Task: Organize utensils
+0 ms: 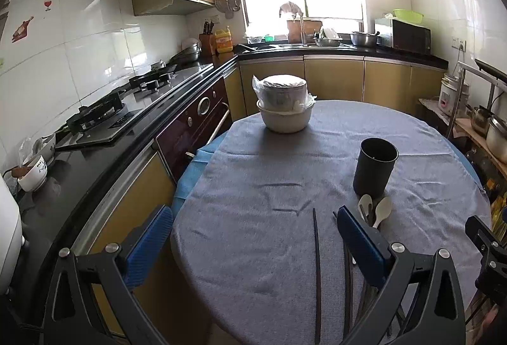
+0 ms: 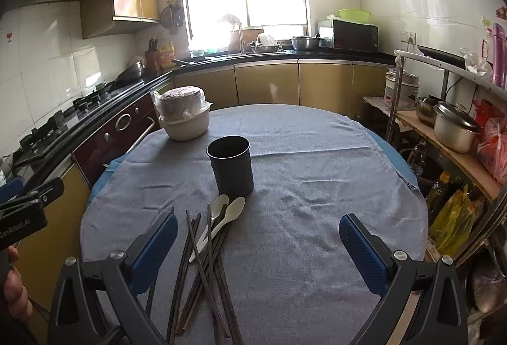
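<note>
- Chopsticks (image 2: 202,275): dark loose pile, crossing each other, lower centre-left of right wrist view, lying on the grey-clothed surface (image 2: 317,186).
- Two white spoons (image 2: 221,218): on top of the pile's far end, bowls just beside the cup's base.
- Black cup (image 2: 231,166): upright, mid-frame, just beyond the spoons.
- One chopstick (image 1: 317,275) lies apart, between the left fingers.
- Left gripper (image 1: 253,243): fingers spread wide, holding nothing.
- Right gripper (image 2: 258,245): fingers spread wide, holding nothing; pile sits by its left finger.
- Stacked white bowls (image 2: 185,120): far left of surface.
</note>
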Tool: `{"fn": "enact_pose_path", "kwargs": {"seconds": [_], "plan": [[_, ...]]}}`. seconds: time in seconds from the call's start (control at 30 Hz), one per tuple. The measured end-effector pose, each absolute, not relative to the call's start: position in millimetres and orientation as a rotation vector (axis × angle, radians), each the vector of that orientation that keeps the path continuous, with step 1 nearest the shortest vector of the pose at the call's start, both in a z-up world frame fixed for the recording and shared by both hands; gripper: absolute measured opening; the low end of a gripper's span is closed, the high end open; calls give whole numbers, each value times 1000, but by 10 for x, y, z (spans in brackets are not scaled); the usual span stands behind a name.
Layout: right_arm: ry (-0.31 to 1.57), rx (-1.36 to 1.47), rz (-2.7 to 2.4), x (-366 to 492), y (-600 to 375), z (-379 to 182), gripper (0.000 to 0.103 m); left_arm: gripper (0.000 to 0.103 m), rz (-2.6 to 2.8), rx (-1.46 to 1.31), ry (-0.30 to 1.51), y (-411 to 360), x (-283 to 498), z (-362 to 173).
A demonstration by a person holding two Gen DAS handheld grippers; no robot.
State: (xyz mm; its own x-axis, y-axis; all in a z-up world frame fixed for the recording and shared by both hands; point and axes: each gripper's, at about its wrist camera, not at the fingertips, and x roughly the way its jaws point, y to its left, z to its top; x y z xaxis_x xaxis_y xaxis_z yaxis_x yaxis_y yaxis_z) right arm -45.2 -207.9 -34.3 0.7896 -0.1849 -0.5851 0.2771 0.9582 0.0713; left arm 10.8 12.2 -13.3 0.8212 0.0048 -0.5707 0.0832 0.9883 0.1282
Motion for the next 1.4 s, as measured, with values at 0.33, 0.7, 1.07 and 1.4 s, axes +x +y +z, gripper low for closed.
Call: {"fn": "enact_pose_path", "kwargs": {"seconds": [0.33, 0.7, 1.07, 1.4], "plan": [[623, 161, -245, -427, -2081, -391, 103, 103, -40, 155, 607, 88, 109, -154], [638, 169, -253, -414, -2120, -425, 103, 103, -59, 160, 616, 20, 91, -186], [645, 184, -261, -436, -2169, -459, 103, 103, -81, 180, 626, -83, 53, -236], [677, 272, -228, -344, -2335, -597, 103, 103, -73, 180, 673, 1, 202, -446]]}}
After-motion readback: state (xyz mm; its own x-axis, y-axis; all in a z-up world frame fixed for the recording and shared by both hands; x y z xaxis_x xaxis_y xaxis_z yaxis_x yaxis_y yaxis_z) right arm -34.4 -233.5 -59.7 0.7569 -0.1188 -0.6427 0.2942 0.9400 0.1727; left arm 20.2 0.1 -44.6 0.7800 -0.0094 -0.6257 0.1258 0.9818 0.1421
